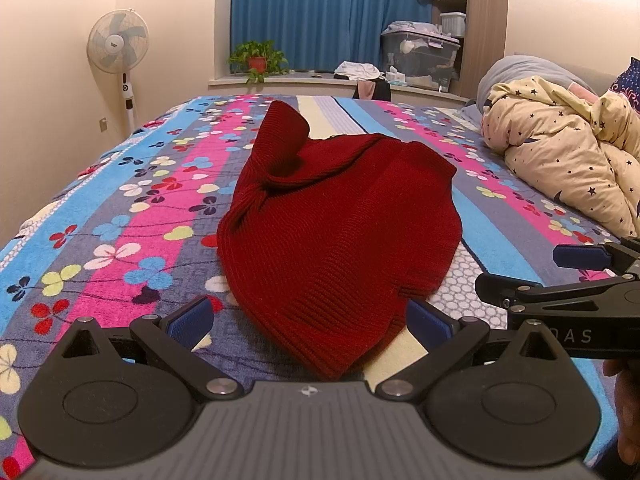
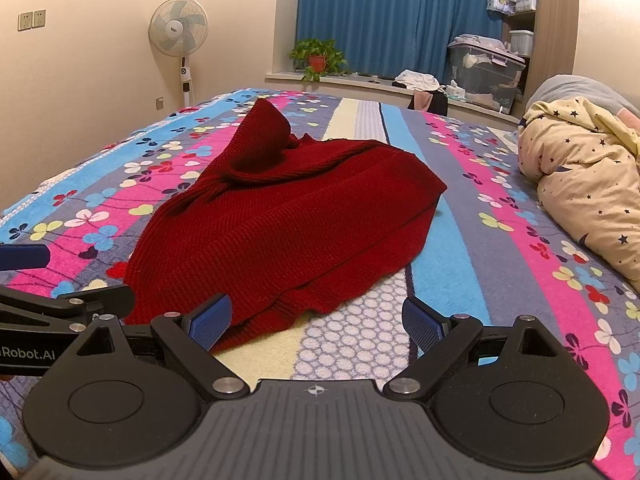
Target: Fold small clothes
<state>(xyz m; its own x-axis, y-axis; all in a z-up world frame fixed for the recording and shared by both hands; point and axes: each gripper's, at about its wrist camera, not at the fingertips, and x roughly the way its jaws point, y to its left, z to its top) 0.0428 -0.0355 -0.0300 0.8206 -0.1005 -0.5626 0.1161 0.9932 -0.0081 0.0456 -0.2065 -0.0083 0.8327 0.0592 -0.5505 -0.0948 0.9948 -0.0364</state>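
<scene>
From the left wrist view, the red knit sweater (image 1: 340, 216) lies in a loose heap on the floral bedspread (image 1: 120, 216), one part standing up at the far end in a soft peak, the near hem bunched just ahead of the left tool (image 1: 312, 320). The risk I see is a grab that takes only the top layer, or several layers at once: the knit is thick and rumpled, so a fold begun from here could drag the whole heap rather than lay it flat. That left tool stands wide apart, its blue pads (image 1: 192, 320) either side of the near hem, holding nothing; whether the right-hand pad brushes the cloth I cannot tell. From the right wrist view, the sweater (image 2: 288, 224) sits slightly left of centre, its ribbed edge overlapping the pale strip of the bedspread (image 2: 500, 184). The right tool (image 2: 316, 322) is likewise spread open and empty, its left pad close against the hem. With both tools crowding the same near edge, they might knock together or pinch the same spot.
</scene>
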